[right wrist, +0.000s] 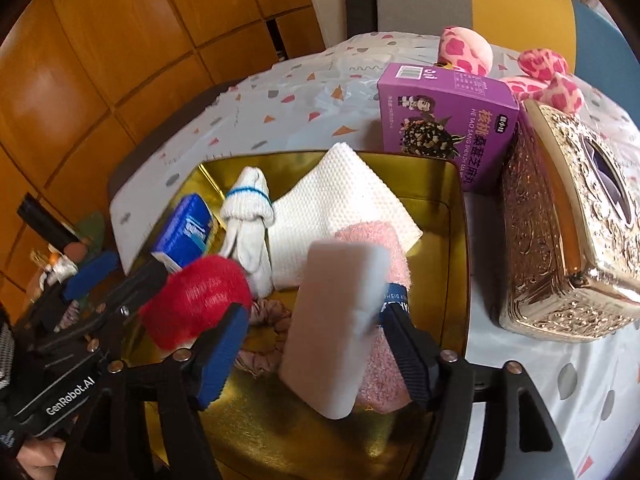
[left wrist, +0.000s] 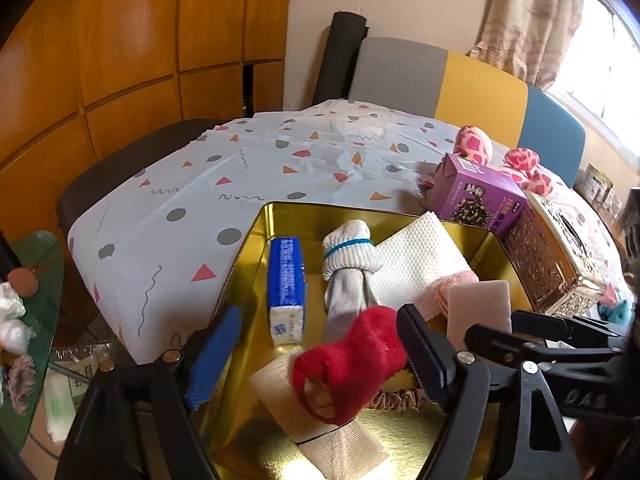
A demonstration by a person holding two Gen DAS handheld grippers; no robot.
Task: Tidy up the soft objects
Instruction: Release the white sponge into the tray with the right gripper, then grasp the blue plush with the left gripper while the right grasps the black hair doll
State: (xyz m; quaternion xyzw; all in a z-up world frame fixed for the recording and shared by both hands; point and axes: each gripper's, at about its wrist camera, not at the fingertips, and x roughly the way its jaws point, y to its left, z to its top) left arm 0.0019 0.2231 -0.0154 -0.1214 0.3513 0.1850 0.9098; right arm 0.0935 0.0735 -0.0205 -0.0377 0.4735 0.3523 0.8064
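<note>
Gold tin tray (left wrist: 256, 248) sits on patterned tablecloth (left wrist: 168, 216), soft items piled inside. From the left: blue tissue pack (left wrist: 286, 280) on edge at the tray's 9 o'clock side. Rolled white sock (left wrist: 348, 260) with blue stripe just beside it, toward 12. White textured cloth (right wrist: 340, 204) at 12–1 o'clock, leaning over the back rim. Pink fluffy towel (right wrist: 374, 236) below it, toward 3.

Left gripper (left wrist: 316, 354) jaws apart; red knit sock (left wrist: 352, 364) lies between them, blue left pad clear of it, right pad close by, contact unclear. Beige cloth (left wrist: 320, 420) under the red sock, pink scrunchie (right wrist: 268, 320) near the tray's centre.

Right gripper (right wrist: 316, 350) jaws apart; white sponge block (right wrist: 336, 328) stands tilted between them, blurred, resting against the pink towel, left pad clearly off it.

Outside the tray at 1–2 o'clock: purple box (right wrist: 448, 120), ornate gold tissue box (right wrist: 560, 232) touching it, pink spotted plush (right wrist: 532, 76) behind both.
</note>
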